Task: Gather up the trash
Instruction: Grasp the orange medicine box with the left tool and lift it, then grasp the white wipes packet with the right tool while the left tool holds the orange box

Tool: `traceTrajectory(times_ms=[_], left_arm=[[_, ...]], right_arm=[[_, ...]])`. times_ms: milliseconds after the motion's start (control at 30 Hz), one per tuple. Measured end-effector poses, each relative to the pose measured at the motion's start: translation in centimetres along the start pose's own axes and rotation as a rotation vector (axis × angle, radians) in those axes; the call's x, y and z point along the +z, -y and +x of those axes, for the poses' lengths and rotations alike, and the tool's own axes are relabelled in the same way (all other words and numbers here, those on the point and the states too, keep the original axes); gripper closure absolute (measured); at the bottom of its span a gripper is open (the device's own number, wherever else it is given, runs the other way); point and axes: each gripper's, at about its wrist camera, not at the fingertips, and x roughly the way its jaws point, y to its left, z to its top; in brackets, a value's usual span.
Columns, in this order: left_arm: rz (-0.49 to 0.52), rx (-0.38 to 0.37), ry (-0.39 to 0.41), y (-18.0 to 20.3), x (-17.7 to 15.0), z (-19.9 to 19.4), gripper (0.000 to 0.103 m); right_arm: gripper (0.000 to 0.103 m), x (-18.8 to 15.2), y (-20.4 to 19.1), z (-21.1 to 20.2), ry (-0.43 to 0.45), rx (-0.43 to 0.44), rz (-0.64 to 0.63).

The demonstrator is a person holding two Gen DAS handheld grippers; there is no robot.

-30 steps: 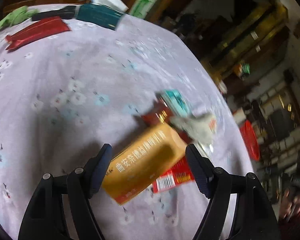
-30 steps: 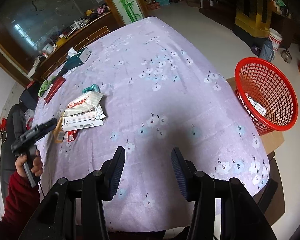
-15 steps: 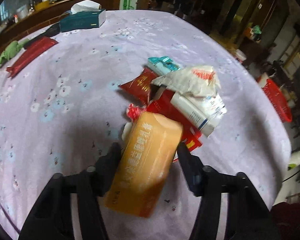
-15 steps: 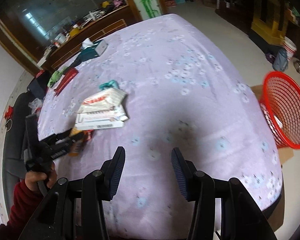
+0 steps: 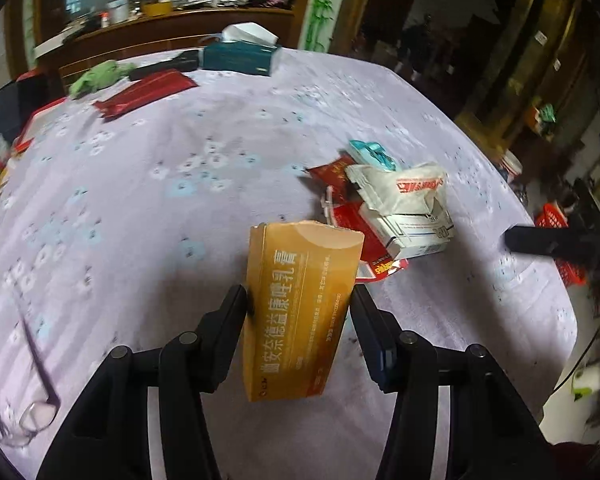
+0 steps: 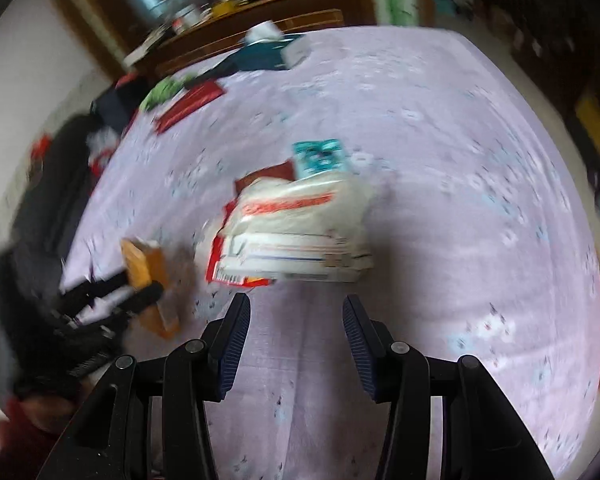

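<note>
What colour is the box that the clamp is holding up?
Golden orange box, with white lettering; clearest in the left wrist view.

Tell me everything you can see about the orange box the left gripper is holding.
The orange box is a slim cardboard carton, golden-orange with white Chinese lettering running along its length and a reddish band at one end. Its far end is open, the flap showing a curved cut edge. The left gripper is shut on its two long sides, holding it above the purple floral tablecloth, apart from the trash pile beyond it. The right wrist view shows it blurred, clamped the same way.
</note>
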Motion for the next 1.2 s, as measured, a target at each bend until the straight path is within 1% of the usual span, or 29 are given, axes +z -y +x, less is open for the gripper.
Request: traceTrajectory(times_ms=[33,67,100,133,233,333,400,500,533,567,600,667,767,800,867,933,967,1033,1100,1133,1167,1200], left_arm=[[-0.013,0.003,0.005,-0.3,-0.2,-0.4,0.051],[-0.019,0.004,0.006,-0.5,-0.3,-0.6,0.051],[-0.027,0.001,0.006,-0.7,-0.5,-0.9,0.051],[-0.032,0.000,0.009,-0.8,-0.7,-1.1,0.051],[-0.033,0.002,0.013,-0.7,-1.0,-1.4,0.051],[-0.024,-0.002,0.013,-0.5,-1.3,-1.7,0.051],[-0.019,-0.010,0.008,-0.3,-1.5,-1.8,0.051],[-0.013,-0.016,0.007,-0.2,-1.7,-1.9,0.051],[-0.014,-0.017,0.006,-0.2,-1.7,-1.9,0.051],[-0.015,-0.018,0.006,-0.2,-1.7,-1.9,0.051],[-0.016,-0.019,0.005,-0.3,-1.7,-1.9,0.051],[-0.017,-0.021,0.003,-0.4,-1.7,-2.0,0.051],[-0.019,-0.020,0.003,-0.6,-1.8,-2.1,0.051],[-0.021,-0.021,0.003,-0.6,-1.8,-2.2,0.051],[-0.028,-0.021,0.005,-0.8,-1.9,-2.2,0.051],[-0.038,-0.025,0.006,-1.0,-1.9,-2.2,0.051],[-0.041,-0.027,0.006,-1.1,-1.8,-2.2,0.051],[-0.044,-0.030,0.006,-1.2,-1.7,-2.1,0.051],[-0.042,-0.030,0.005,-1.2,-1.7,-2.0,0.051],[-0.041,-0.029,0.006,-1.2,-1.7,-2.0,0.051],[-0.040,-0.028,0.007,-1.1,-1.8,-2.1,0.051],[-0.039,-0.029,0.007,-1.1,-1.9,-2.2,0.051]], right_arm=[[0.051,0.0,-0.5,0.5,-0.001,0.015,-0.004],[0.051,0.3,-0.4,0.8,-0.006,0.051,0.015],[0.051,0.7,0.1,1.1,-0.004,0.118,0.071],[0.051,1.3,0.9,1.1,0.009,0.146,0.124],[0.051,3.3,3.3,1.5,0.052,0.113,0.225],[0.051,5.0,5.6,2.2,0.069,0.126,0.318],[0.051,6.4,6.5,3.0,0.078,0.119,0.328],[0.052,8.0,7.3,4.7,0.068,0.135,0.350],[0.055,8.4,7.6,5.5,0.055,0.152,0.360],[0.064,8.3,7.7,5.8,0.047,0.159,0.363],[0.070,8.4,7.6,6.2,0.036,0.163,0.357],[0.073,7.8,7.0,6.2,0.019,0.189,0.334],[0.074,6.1,5.6,5.3,-0.020,0.228,0.309],[0.073,5.2,4.8,5.0,-0.043,0.248,0.295],[0.073,3.4,3.2,4.6,-0.090,0.259,0.250],[0.073,2.6,2.3,4.0,-0.088,0.276,0.225],[0.073,2.7,2.1,3.6,-0.077,0.270,0.215],[0.071,4.1,1.5,2.8,-0.033,0.227,0.143],[0.058,5.6,0.8,2.2,-0.003,0.189,0.055],[0.056,6.2,0.4,2.1,0.006,0.178,0.004],[0.048,6.9,-0.4,2.1,0.010,0.164,-0.083],[0.036,7.4,-1.4,2.6,-0.009,0.145,-0.199]])
